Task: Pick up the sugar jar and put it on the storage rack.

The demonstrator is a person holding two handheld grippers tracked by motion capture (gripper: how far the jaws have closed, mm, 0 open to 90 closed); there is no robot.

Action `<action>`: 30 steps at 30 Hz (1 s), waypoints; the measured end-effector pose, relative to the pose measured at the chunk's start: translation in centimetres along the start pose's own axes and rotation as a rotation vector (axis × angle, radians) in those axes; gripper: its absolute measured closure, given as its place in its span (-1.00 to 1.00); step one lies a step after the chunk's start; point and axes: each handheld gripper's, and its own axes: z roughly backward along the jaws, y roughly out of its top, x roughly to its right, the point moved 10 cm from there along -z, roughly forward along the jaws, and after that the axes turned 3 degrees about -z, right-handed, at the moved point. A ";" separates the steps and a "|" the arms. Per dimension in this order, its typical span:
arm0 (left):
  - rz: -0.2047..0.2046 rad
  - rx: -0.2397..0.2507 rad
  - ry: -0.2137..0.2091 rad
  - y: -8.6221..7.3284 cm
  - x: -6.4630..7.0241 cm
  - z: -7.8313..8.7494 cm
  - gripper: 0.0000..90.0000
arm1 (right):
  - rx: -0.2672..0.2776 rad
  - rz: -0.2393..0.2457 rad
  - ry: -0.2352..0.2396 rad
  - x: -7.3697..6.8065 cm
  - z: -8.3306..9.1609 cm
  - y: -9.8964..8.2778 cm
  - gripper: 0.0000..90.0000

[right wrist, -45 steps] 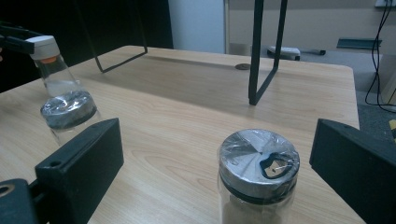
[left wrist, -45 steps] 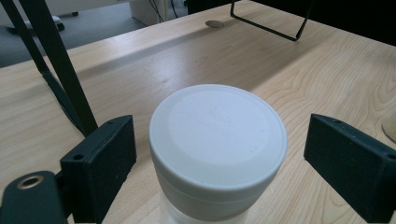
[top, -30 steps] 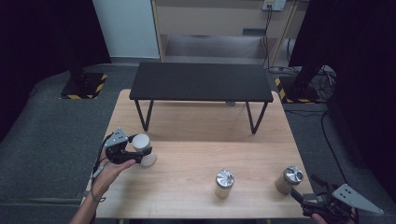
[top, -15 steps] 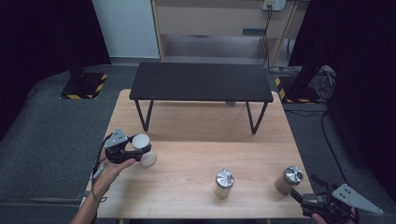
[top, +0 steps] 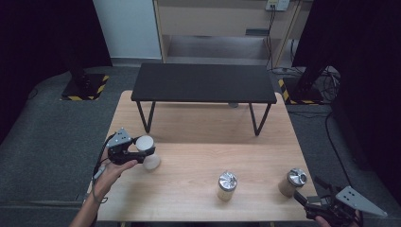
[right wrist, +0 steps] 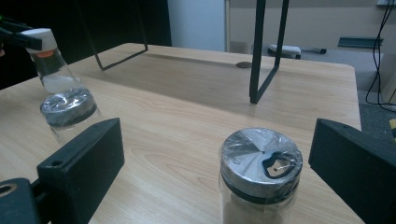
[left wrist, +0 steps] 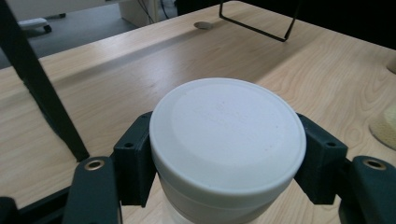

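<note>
Standing on grey carpet, the wooden table [top: 198,142] carries the left tool [top: 135,152] clamped on a white-capped bottle [top: 146,150]; the right tool [top: 309,201] gapes.

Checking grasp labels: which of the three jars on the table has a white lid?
The white-lidded jar at the table's left, clamped at its lid by the left gripper. The middle jar and right jar carry silver metal lids.
</note>
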 end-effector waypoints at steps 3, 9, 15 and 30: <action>-0.018 -0.004 -0.021 0.9 0.1 0.1 -0.29 | 0.000 0.000 0.000 0.0 0.0 0.0 -0.91; -0.048 -0.010 -0.076 3.1 0.2 0.2 -0.29 | 0.002 -0.001 0.000 0.0 0.0 0.0 -0.91; -0.071 -0.018 -0.138 6.0 0.4 0.3 -0.29 | 0.002 -0.004 -0.001 0.0 0.0 0.0 -0.91; -0.103 -0.021 -0.222 12.0 0.6 0.5 -0.28 | 0.005 -0.003 0.003 0.0 0.0 0.0 -0.91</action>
